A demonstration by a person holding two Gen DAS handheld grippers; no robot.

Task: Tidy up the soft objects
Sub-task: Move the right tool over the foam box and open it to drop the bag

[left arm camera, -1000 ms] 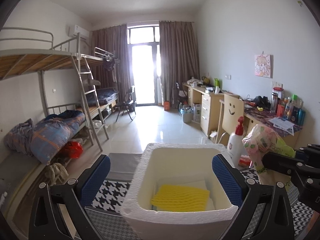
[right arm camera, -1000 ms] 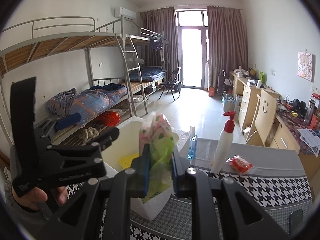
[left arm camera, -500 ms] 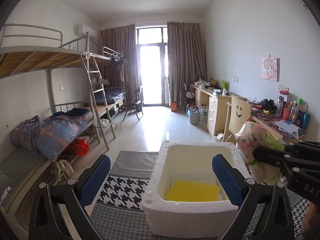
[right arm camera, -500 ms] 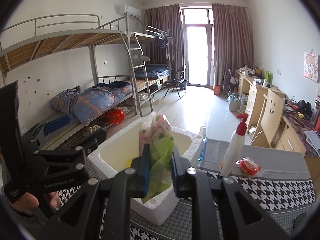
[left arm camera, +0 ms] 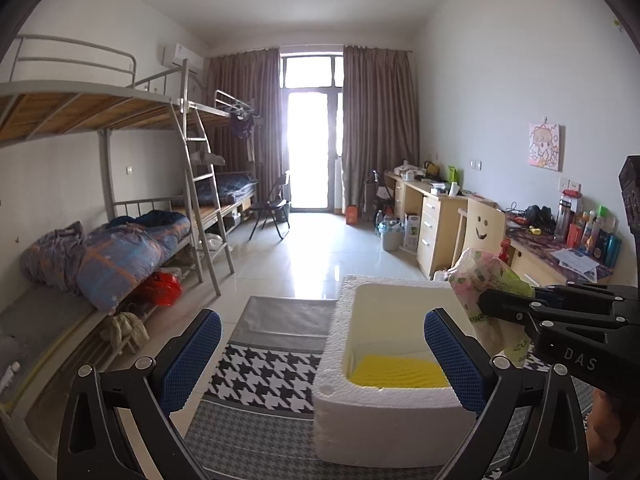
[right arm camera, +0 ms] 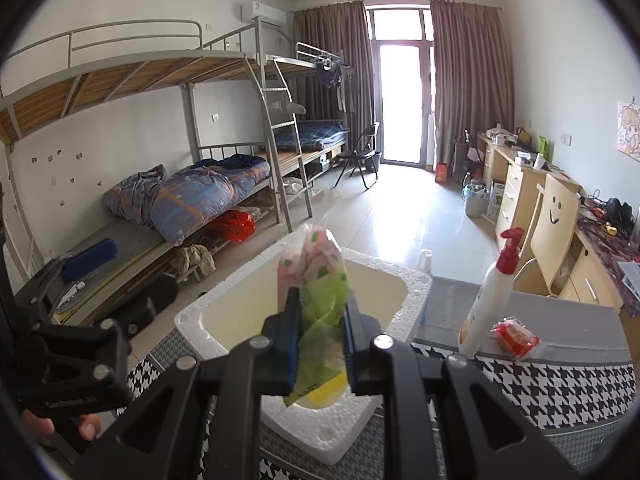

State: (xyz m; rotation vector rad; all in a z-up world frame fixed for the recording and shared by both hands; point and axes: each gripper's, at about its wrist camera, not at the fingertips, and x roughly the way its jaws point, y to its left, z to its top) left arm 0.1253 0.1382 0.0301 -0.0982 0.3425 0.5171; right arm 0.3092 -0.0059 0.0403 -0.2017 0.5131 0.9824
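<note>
Change: the tissue pack (right arm camera: 316, 280) was carried from the near rim to above the foam box (right arm camera: 404, 280).
Right gripper (right arm camera: 320, 344): 2 fingers were clamped on the pack.
Left gripper (left arm camera: 320, 364): fingers were held apart, empty.

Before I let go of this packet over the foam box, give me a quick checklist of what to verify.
1. Right hand-held gripper clamped on the green and pink packet: ok.
2. Packet over the opening of the white foam box: ok, it hangs above the cavity in the right wrist view.
3. Room in the box: ok, only a yellow foam sheet lies on the bottom.
4. Left hand-held gripper out of the drop path: not ok, its open fingers straddle the box's near end.
5. Pump bottle and red packet clear of the box: ok, both stand apart.
</note>
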